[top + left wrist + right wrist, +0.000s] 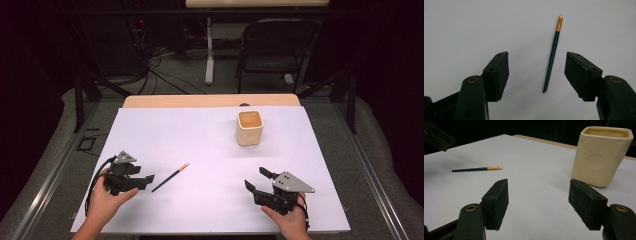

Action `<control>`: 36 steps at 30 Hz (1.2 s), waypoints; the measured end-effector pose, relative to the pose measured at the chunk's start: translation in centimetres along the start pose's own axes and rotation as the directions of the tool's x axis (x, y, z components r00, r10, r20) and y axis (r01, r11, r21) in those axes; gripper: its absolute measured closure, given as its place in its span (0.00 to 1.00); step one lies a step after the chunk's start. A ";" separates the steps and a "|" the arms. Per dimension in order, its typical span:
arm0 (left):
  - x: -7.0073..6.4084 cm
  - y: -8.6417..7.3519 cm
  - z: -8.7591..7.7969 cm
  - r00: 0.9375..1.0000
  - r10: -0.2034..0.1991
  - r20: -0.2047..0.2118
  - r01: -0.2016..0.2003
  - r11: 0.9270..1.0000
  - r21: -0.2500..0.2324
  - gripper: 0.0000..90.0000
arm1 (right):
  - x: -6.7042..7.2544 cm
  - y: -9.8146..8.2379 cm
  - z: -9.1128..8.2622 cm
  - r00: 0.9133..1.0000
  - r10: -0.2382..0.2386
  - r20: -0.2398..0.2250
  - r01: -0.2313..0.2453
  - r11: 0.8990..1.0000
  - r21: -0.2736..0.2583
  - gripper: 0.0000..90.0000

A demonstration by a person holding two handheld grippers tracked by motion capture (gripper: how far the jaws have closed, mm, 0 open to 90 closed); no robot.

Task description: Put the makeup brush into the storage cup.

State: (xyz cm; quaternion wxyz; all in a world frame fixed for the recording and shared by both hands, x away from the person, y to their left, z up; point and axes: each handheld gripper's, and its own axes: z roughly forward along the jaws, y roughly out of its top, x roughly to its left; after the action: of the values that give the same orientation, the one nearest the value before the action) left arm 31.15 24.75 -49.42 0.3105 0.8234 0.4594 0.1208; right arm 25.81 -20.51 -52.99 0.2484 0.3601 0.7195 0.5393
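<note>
Looking down from the high view, my left gripper (136, 181) and right gripper (260, 184) rest apart on the white table (200, 135). Left gripper view: jaws spread, pencil (552, 53) lying between, untouched. Right gripper view: jaws agape, empty; cream cup (602, 155) stands ahead. Nothing seems begun.
</note>
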 end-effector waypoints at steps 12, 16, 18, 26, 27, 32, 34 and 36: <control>0.2 0.7 -0.1 1.000 0.015 -0.023 -0.015 0.999 0.035 0.41 | -0.1 -0.1 0.0 1.000 0.008 0.001 -0.008 1.000 0.008 0.36; 0.2 1.0 -0.1 1.000 0.011 -0.024 -0.010 0.998 0.064 0.42 | -0.1 -0.1 0.0 1.000 0.010 0.000 -0.010 1.000 0.009 0.36; 0.2 1.2 0.0 1.000 0.017 -0.026 -0.015 0.997 0.078 0.42 | 0.0 -0.1 0.0 1.000 0.012 -0.002 -0.012 1.000 0.011 0.36; 0.1 2.0 0.2 0.999 0.043 -0.032 -0.039 0.991 0.131 0.43 | 0.0 -0.1 0.0 1.000 0.012 -0.002 -0.012 1.000 0.013 0.36; 0.1 2.1 0.2 0.998 0.050 -0.033 -0.045 0.990 0.135 0.43 | 0.0 -0.1 0.0 1.000 0.012 -0.002 -0.012 1.000 0.014 0.36; 0.0 2.5 0.4 0.998 0.057 -0.035 -0.051 0.987 0.153 0.43 | 0.0 -0.1 0.0 1.000 0.007 -0.007 -0.007 1.000 0.016 0.36; 0.0 2.6 0.5 0.998 0.060 -0.033 -0.054 0.986 0.160 0.44 | 0.0 -0.1 0.0 1.000 0.006 -0.008 -0.006 1.000 0.017 0.36; -0.1 2.7 0.7 0.997 0.065 -0.031 -0.059 0.984 0.169 0.44 | 0.0 -0.1 0.0 1.000 0.008 -0.006 -0.007 1.000 0.017 0.36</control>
State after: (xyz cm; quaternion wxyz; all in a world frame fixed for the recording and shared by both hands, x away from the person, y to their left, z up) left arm 33.27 23.38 -48.27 0.2275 0.8582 0.4477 0.1062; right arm 25.80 -20.56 -53.13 0.2413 0.3633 0.7233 0.5353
